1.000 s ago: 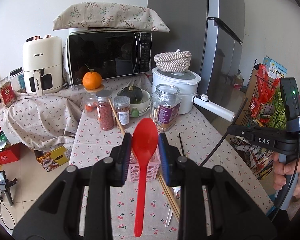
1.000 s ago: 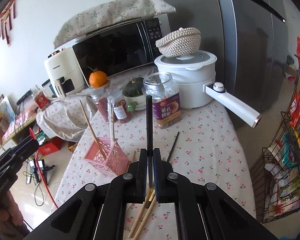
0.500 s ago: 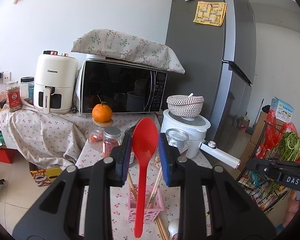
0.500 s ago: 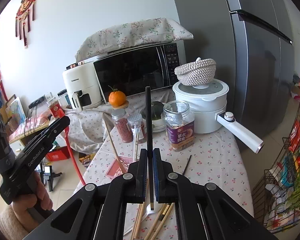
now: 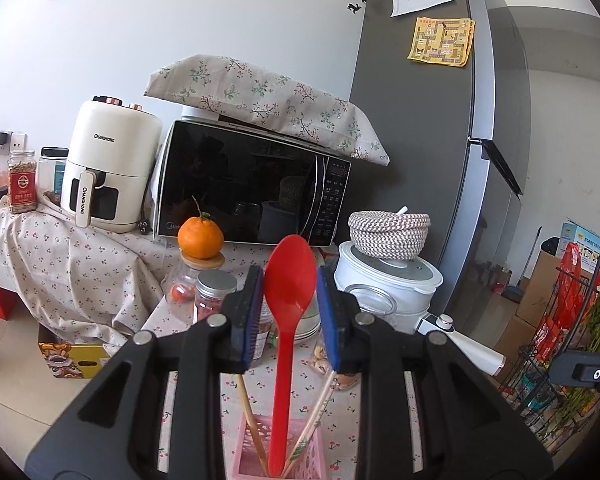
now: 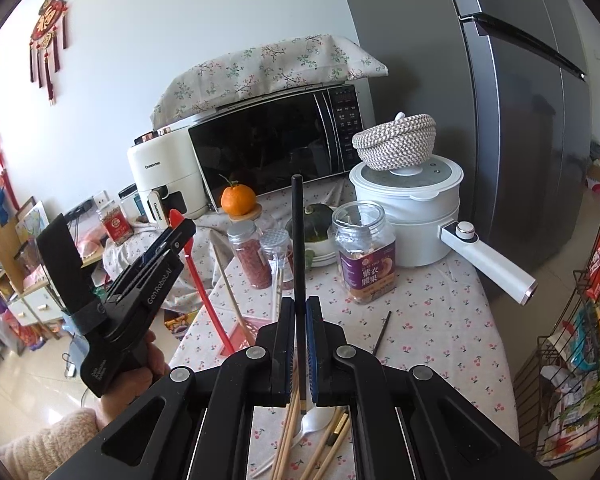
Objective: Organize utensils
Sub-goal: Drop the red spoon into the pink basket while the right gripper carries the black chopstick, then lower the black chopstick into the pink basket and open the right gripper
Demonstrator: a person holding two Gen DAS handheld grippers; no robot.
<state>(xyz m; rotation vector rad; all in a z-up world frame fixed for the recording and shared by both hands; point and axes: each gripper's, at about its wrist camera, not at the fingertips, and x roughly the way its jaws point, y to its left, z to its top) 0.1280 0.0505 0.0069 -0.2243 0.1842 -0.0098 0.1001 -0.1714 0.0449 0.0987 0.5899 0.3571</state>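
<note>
My left hand-held gripper (image 5: 289, 312) clamps a red spoon (image 5: 289, 300), bowl up at 12 o'clock, handle tip down inside the pink basket (image 5: 243, 452) at 6 o'clock with two chopsticks; whether it touches the bottom I cannot tell. My right hand-held gripper (image 6: 300, 344) is closed on a black chopstick (image 6: 297, 240), upright. Loose chopsticks (image 6: 287, 440) and a white spoon (image 6: 314, 424) lie on the counter (image 6: 440, 320) at 6 o'clock.
</note>
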